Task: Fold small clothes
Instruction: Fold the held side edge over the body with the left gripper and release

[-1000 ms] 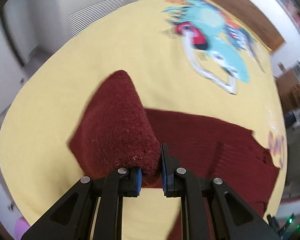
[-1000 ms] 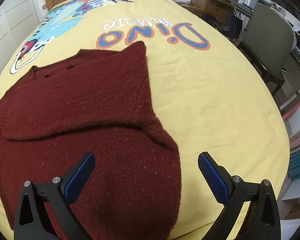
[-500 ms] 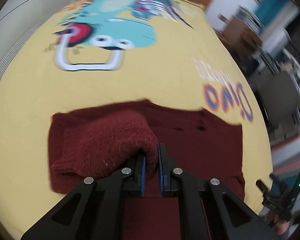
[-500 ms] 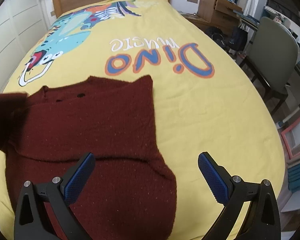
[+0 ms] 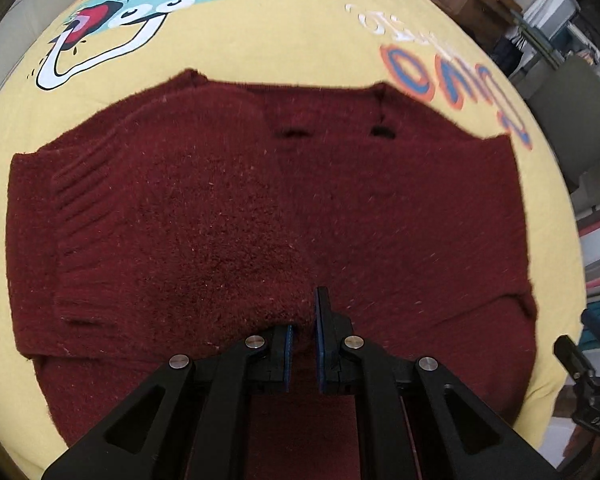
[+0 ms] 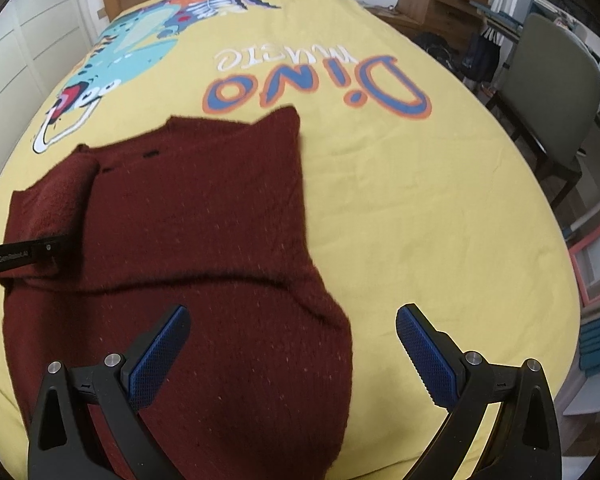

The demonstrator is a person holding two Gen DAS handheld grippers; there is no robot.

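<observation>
1. The dark red knitted sweater (image 5: 380, 200) lies flat on my yellow bedspread with a dinosaur print (image 6: 420, 184).
2. My left gripper (image 5: 303, 344) pinches a folded-over sleeve (image 5: 204, 216) of it, laid across the body.
3. My right gripper (image 6: 292, 344) hovers above the sweater's near edge, its 2 blue pads (image 6: 158, 356) spread wide, holding nothing.

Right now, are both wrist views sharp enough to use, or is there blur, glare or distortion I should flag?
Left wrist view: mostly sharp on the sweater, slight smear toward the rim, strong fisheye bulge of the bedspread. Right wrist view: sharp, the open right gripper crisp, soft even light, no glare, dark corners from the lens.
</observation>
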